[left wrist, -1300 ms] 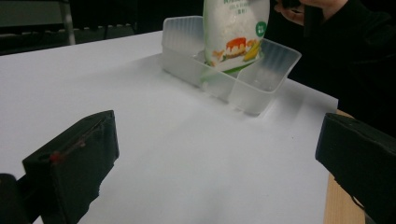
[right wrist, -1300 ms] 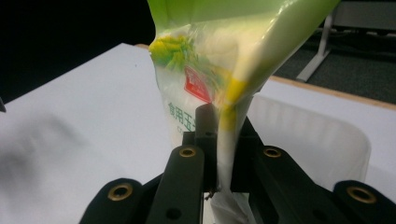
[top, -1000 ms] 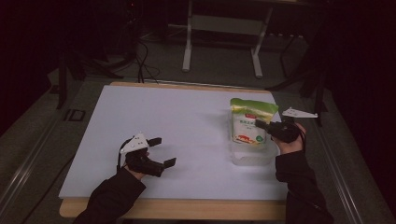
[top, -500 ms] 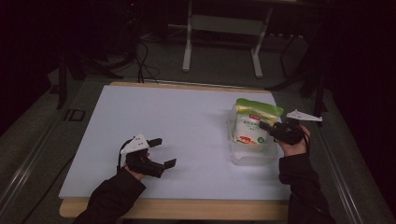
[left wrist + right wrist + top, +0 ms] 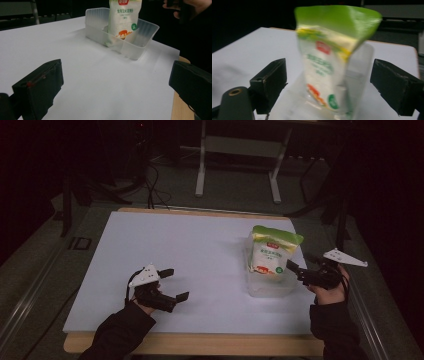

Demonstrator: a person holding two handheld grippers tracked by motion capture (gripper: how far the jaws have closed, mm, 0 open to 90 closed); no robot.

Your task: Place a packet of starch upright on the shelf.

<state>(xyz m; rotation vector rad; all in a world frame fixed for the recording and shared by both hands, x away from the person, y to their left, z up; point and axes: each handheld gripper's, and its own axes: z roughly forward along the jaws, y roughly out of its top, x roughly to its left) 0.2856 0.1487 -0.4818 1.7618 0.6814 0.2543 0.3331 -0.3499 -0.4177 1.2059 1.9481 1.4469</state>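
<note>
A white pouch (image 5: 272, 252) with a green top stands upright in a clear plastic container (image 5: 267, 289) on the right of the white table. My right gripper (image 5: 300, 268) hovers just right of the container. Its jaws have just been opening and stand wide, with nothing pressed between them. In the right gripper view the pouch (image 5: 329, 60) and container (image 5: 360, 72) lie just ahead of the open right gripper (image 5: 329, 85). My left gripper (image 5: 178, 283) rests open and holding nothing at the near left. The left gripper view looks past the left gripper (image 5: 115, 82) to the pouch (image 5: 123, 17) and container (image 5: 140, 48).
The white table surface (image 5: 190, 245) stretches wide between the two grippers, with a wooden edge along the front (image 5: 200, 342). A metal frame's legs (image 5: 200, 170) stand on the dark floor behind the table. The other hand (image 5: 192, 7) appears at the top right of the left gripper view.
My right gripper has let go of the pouch, opened and drawn back to the right and slightly up. The pouch stays standing in the container. The left gripper has not moved.
</note>
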